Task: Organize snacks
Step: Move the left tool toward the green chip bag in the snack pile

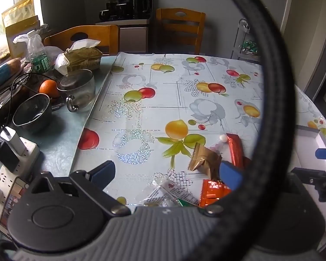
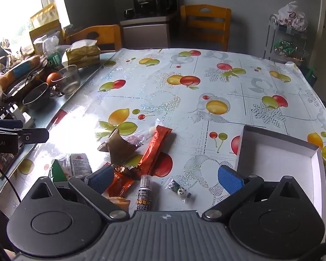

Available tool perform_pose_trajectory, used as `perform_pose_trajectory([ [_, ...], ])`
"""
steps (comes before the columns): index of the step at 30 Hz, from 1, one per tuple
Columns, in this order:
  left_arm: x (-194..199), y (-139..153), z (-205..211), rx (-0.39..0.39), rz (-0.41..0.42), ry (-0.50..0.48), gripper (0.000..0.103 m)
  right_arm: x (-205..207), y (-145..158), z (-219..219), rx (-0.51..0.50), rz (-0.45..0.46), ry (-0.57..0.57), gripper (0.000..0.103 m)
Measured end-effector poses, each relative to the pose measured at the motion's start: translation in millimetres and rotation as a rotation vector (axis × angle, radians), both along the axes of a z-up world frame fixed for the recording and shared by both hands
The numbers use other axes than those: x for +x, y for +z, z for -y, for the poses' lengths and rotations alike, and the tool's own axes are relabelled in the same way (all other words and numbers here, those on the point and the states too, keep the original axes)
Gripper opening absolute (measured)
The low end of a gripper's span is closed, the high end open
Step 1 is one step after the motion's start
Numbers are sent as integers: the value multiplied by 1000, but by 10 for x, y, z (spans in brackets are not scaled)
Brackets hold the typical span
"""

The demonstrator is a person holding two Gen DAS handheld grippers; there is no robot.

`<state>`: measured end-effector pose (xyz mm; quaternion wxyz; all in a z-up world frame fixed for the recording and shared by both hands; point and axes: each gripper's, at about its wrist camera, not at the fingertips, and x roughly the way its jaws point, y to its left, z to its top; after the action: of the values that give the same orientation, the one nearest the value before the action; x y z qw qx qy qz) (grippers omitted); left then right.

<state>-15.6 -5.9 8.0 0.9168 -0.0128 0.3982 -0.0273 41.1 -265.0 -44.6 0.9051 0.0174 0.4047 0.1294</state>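
While left view loses white box (image 2: 278, 152) behind black cable (image 1: 278, 87), right shows it whole; both grippers (image 1: 167, 171) (image 2: 165, 177) wide open, empty.

Far left, on bare blue-green tabletop: clear glass mug with metal handle (image 1: 78, 89), beside round orange fruit (image 1: 48, 88) and dark metal bowl (image 1: 32, 112). Behind these, yellow tissue pack (image 1: 82, 59) and green-labelled plastic bottle (image 1: 38, 54). White power strip (image 1: 13, 158) near left. Two wooden chairs (image 2: 205, 25) beyond far edge.

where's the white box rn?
Right wrist view: the white box lies open and empty on the fruit-print tablecloth, to the right of the snack pile, beside the right gripper's right-hand finger.
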Motion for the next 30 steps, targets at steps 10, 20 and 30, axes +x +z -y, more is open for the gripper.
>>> perform_pose_trajectory([
  [10,-71,-26,4,-13,-26,-4,103,-18,-30,-12,2,-10,5,103],
  [20,-105,-30,33,-22,-43,-22,103,-18,-44,-20,-1,-17,11,103],
  [30,-187,-6,40,-24,-69,-74,103,7,-63,-32,-2,-28,16,103],
])
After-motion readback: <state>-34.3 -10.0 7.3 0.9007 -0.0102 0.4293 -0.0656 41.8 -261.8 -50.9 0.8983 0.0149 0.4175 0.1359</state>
